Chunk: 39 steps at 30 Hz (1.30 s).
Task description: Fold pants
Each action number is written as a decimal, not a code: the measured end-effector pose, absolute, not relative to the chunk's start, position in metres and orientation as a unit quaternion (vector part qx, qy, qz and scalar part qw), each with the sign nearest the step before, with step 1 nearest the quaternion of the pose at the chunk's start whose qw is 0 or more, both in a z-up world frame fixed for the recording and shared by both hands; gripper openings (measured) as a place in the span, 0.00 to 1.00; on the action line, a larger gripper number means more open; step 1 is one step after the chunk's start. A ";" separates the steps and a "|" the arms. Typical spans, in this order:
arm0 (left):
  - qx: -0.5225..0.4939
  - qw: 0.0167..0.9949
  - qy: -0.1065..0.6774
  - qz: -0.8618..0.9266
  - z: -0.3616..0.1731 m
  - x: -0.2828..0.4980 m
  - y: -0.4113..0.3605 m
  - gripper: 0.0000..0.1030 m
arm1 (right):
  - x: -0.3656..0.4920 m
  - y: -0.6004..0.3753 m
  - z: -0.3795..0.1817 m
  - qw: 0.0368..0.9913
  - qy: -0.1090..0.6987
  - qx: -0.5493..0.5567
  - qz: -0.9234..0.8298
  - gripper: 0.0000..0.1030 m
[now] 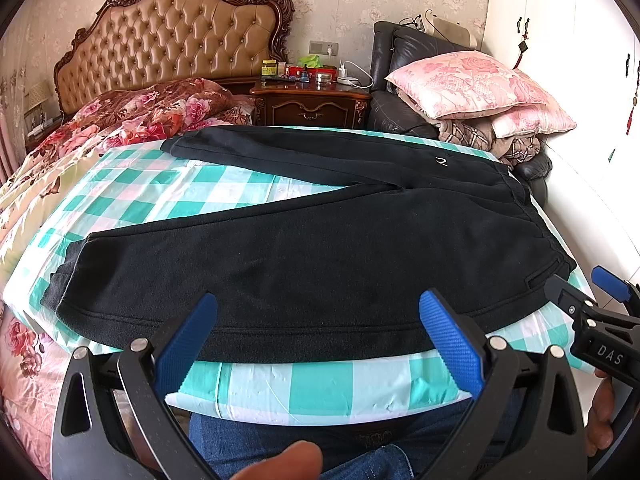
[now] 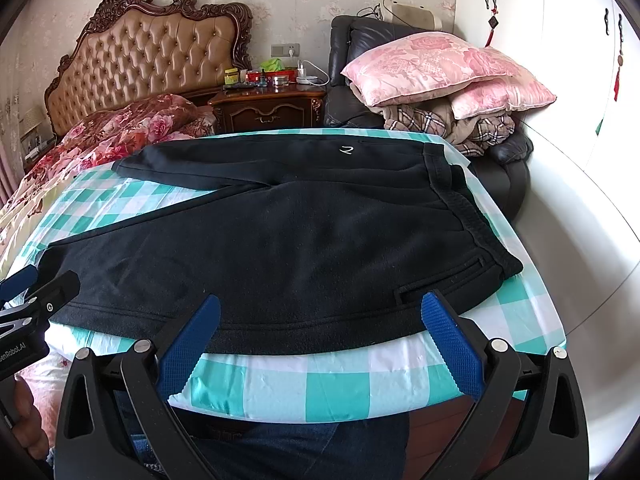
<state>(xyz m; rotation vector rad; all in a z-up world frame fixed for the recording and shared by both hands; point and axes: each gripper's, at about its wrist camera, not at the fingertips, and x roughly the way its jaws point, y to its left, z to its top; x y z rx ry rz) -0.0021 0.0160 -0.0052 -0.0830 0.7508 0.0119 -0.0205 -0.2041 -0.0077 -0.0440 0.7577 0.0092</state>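
A pair of black pants [image 1: 320,248] lay spread flat on a board covered in a green-and-white checked cloth [image 1: 320,388], which sat across the foot of a bed. The waistband lay toward the right edge of the board and the two legs ran toward the left edge, splayed apart in a V so that a wedge of checked cloth showed between them. The near leg lay along the front edge; the far leg lay along the back edge, with a small white logo [image 2: 346,150] near its upper end.

The left gripper [image 1: 320,344] hung at the front edge with its blue pads wide apart, holding nothing, its tips over the hem side of the near leg. The right gripper [image 2: 320,344] was likewise spread wide and empty at the front edge, nearer the waistband; whether its right tip touched the fabric could not be told.

Behind the board stood a tufted headboard [image 1: 172,36], a dark wooden nightstand [image 1: 312,104] and pink pillows [image 1: 472,84] stacked on a dark chair.
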 end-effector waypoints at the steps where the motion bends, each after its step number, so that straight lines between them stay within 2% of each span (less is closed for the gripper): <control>1: -0.040 0.930 0.366 0.006 -0.005 -0.002 0.016 0.98 | -0.021 -0.204 -0.008 0.929 0.370 -0.022 0.005 0.95; 21: -0.055 0.925 0.376 0.000 -0.015 0.012 0.030 0.98 | 0.001 -0.221 -0.008 0.921 0.390 0.003 0.021 0.95; 24: -0.069 0.919 0.387 0.011 -0.023 0.031 0.047 0.98 | 0.061 -0.290 0.011 0.914 0.396 0.090 0.002 0.95; 26: -0.078 0.915 0.396 0.017 -0.029 0.043 0.056 0.98 | 0.110 -0.334 0.016 0.908 0.404 0.109 -0.034 0.95; 29: -0.087 0.909 0.408 0.026 -0.040 0.065 0.066 0.98 | 0.211 -0.388 0.006 0.892 0.437 0.067 -0.088 0.95; 32: -0.095 0.900 0.424 0.034 -0.051 0.086 0.074 0.98 | 0.294 -0.416 -0.012 0.876 0.474 0.058 -0.064 0.92; 39: -0.091 0.893 0.438 0.048 -0.055 0.123 0.091 0.98 | 0.395 -0.423 -0.059 0.850 0.526 0.023 -0.034 0.85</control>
